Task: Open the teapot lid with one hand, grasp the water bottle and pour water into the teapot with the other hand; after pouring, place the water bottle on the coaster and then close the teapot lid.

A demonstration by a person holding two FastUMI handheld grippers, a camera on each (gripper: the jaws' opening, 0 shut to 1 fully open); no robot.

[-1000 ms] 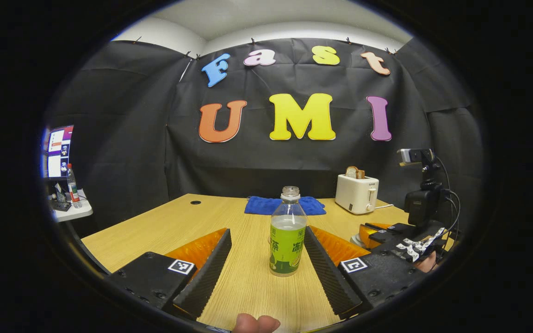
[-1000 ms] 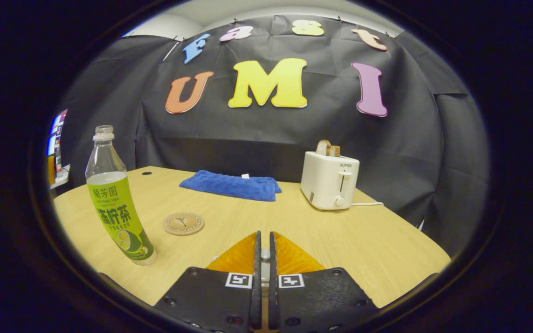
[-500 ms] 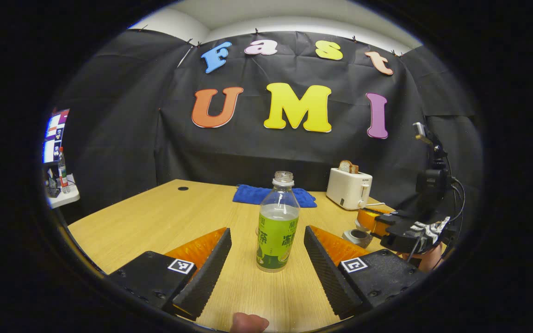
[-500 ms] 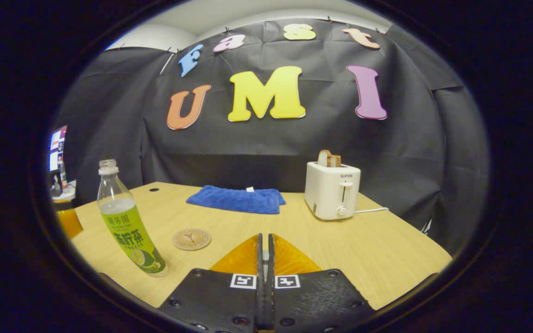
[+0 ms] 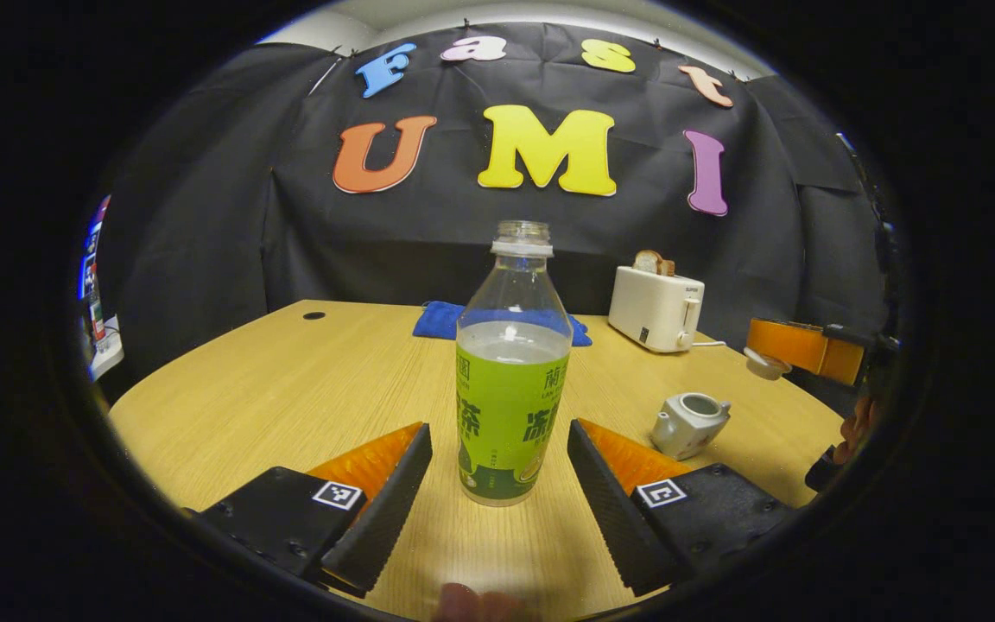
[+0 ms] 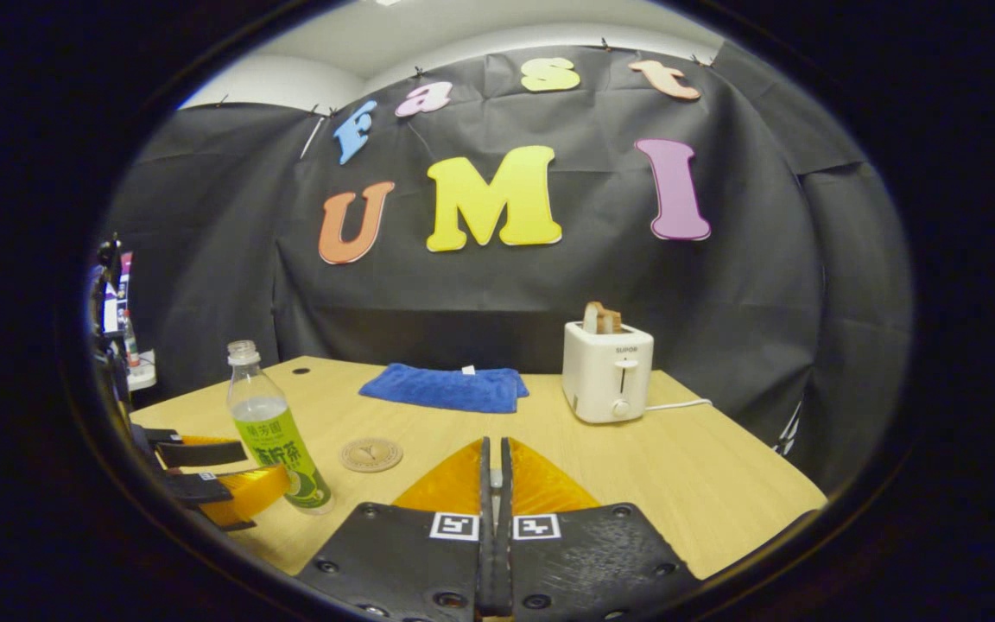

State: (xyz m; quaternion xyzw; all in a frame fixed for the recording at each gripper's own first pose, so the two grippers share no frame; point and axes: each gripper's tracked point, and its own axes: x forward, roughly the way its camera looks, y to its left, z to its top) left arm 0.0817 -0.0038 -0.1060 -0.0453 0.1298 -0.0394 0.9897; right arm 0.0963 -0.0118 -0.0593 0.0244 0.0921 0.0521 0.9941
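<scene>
Now the step in hand is the grasp of the clear plastic water bottle with the green label (image 5: 513,380). It stands upright and uncapped on the pale wooden surface (image 5: 290,389), between the wide-spread fingers of the left gripper (image 5: 497,471), which do not touch it. The small white ceramic teapot (image 5: 687,423) sits open to the right of the bottle, and the right gripper (image 5: 795,345) is lifted above and beyond it with what looks like the white lid (image 5: 761,364) at its tip. In the right gripper view that gripper's own fingers (image 6: 484,484) stand pressed nearly together; whether they pinch the lid cannot be told there. The next move, as I judge it, calls for closing on the bottle's labelled body, then lifting and tipping it over the teapot's mouth. By count: one bottle, one teapot, one round cork coaster (image 6: 371,454), one folded blue cloth (image 6: 446,389), one white toaster (image 6: 608,371).
</scene>
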